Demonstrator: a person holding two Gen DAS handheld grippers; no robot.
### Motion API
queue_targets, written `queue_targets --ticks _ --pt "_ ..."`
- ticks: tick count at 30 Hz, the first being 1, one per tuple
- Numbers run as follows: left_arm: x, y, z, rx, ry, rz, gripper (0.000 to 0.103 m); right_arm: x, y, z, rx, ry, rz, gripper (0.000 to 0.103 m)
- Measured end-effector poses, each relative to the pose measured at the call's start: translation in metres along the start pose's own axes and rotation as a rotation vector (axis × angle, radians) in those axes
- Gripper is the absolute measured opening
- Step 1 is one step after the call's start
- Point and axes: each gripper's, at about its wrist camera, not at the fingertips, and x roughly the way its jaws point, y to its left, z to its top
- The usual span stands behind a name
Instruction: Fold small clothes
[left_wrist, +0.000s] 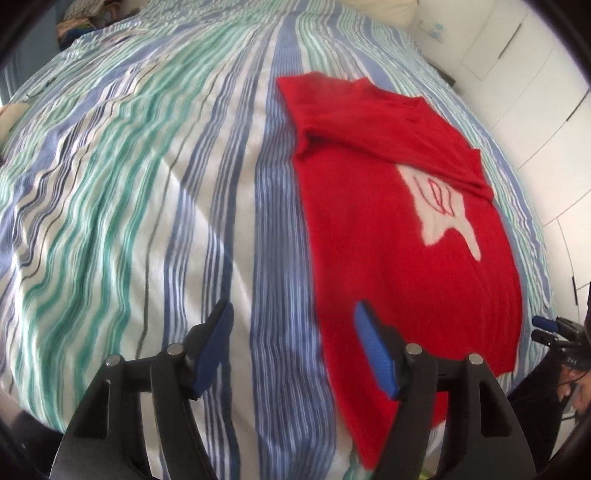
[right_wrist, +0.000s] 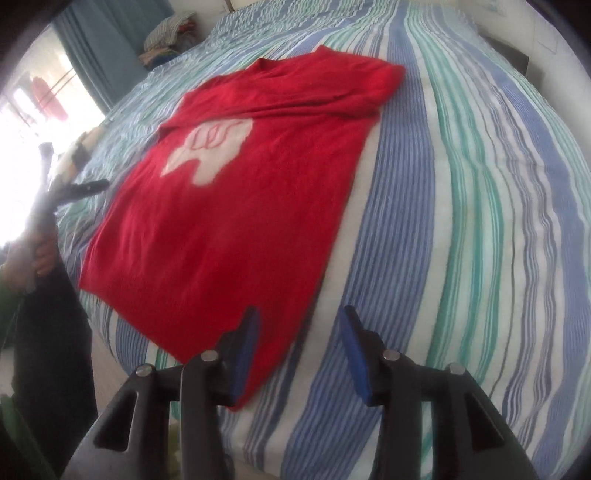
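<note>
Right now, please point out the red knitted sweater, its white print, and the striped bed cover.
Red knitted sweater (right_wrist: 221, 240): right wrist view, lower body.
White print (right_wrist: 210, 151): right wrist view, its middle.
Striped bed cover (left_wrist: 129, 184): left wrist view, bare part.

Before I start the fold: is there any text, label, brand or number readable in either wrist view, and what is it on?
No readable text in either view.
red sweater: its white patch carries red looping lines, a drawing, not letters.
right gripper, seen from the left wrist: small pale marks on its body, too small to read.

a bedroom in a home: a wide bed (left_wrist: 147, 184) under a blue, green and white striped cover, white wardrobe doors (left_wrist: 524, 74) beside it, blue curtains (right_wrist: 99, 48) at a bright window, and piled laundry (right_wrist: 170, 37) at the far end.
</note>
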Motion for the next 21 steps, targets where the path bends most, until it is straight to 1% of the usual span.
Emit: queue_targets --ticks 2,4,5,6,8,10,11,12,13,14,16,17,18,19,20,21 --pt "0.0 -0.006 -0.024 -0.029 0.057 -0.048 0.073 -0.012 0.0 -0.016 0.021 -0.001 0.013 0.046" --pt "0.004 -0.013 -0.043 -0.05 0.096 -0.076 0.073 -0.021 0.001 -0.028 0.054 -0.017 0.039 0.051" --pt "0.005 -0.018 -0.049 -0.046 0.099 -0.077 0.073 -0.024 0.001 -0.031 0.071 -0.024 0.055 0.055" --pt "0.006 -0.024 -0.054 -0.032 0.096 -0.069 0.073 -0.025 0.003 -0.036 0.09 -0.026 0.072 0.056" --pt "0.008 -0.034 -0.058 0.004 0.094 -0.04 0.073 -0.021 0.002 -0.041 0.117 -0.022 0.096 0.056" --pt "0.011 -0.04 -0.06 0.012 0.105 -0.044 0.073 -0.012 0.004 -0.042 0.134 -0.005 0.1 0.056" --pt "0.012 -0.042 -0.061 0.007 0.115 -0.062 0.067 -0.008 0.006 -0.041 0.144 0.001 0.11 0.056" --pt "0.014 -0.043 -0.061 0.002 0.13 -0.077 0.059 -0.004 0.006 -0.041 0.152 0.001 0.129 0.056" --pt "0.017 -0.045 -0.063 0.004 0.147 -0.08 0.055 -0.001 0.008 -0.041 0.162 -0.002 0.146 0.056" --pt "0.019 -0.047 -0.064 0.009 0.158 -0.073 0.048 0.003 0.008 -0.041 0.178 -0.001 0.16 0.056" --pt "0.021 -0.05 -0.067 0.017 0.169 -0.061 0.041 0.017 0.007 -0.045 0.218 0.028 0.192 0.056" --pt "0.021 -0.051 -0.068 0.016 0.172 -0.056 0.029 0.024 0.007 -0.048 0.238 0.044 0.201 0.056" --pt "0.021 -0.051 -0.069 0.008 0.178 -0.06 0.01 0.03 0.007 -0.05 0.257 0.053 0.21 0.047" --pt "0.022 -0.05 -0.069 -0.008 0.185 -0.072 0.006 0.031 0.006 -0.052 0.274 0.051 0.219 0.033" --pt "0.021 -0.048 -0.069 -0.025 0.182 -0.078 0.005 0.031 0.004 -0.053 0.292 0.041 0.222 0.005" --pt "0.021 -0.047 -0.069 -0.039 0.18 -0.085 0.004 0.028 0.002 -0.053 0.314 0.028 0.226 0.005"
